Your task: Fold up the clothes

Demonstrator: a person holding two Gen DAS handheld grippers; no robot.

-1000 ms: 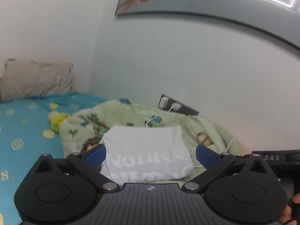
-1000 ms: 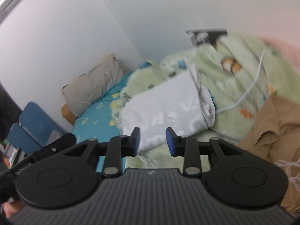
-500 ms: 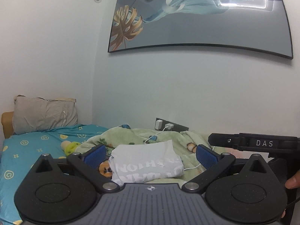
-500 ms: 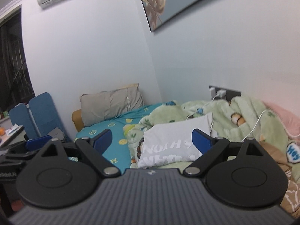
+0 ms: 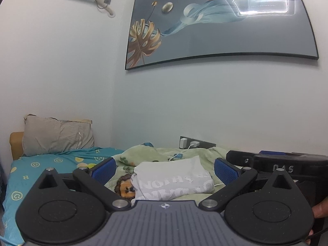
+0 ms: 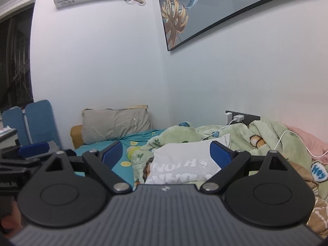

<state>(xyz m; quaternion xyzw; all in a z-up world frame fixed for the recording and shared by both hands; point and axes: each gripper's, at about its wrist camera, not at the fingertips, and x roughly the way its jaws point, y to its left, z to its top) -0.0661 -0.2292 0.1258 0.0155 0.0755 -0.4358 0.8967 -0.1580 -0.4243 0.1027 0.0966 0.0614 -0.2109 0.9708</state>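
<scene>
A folded white T-shirt [image 5: 174, 179] with pale lettering lies on a green cartoon-print blanket [image 5: 143, 155] on the bed; it also shows in the right wrist view [image 6: 182, 162]. My left gripper [image 5: 165, 171] is open and empty, held back from the shirt. My right gripper [image 6: 167, 153] is open and empty too, also back from the shirt. The right gripper's body [image 5: 287, 164] shows at the right of the left wrist view.
A grey pillow [image 5: 57, 135] leans at the bed's head on a teal sheet [image 5: 41, 168]. A white charger cable [image 6: 287, 139] runs from a wall socket [image 6: 235, 117] over the blanket. Tan clothing [image 6: 319, 205] lies at the right. Blue chairs [image 6: 37, 121] stand at the left.
Both grippers have pulled back and tilted up from the folded shirt, so more wall shows. The right gripper's jaws have opened wide. The shirt stays in place.
</scene>
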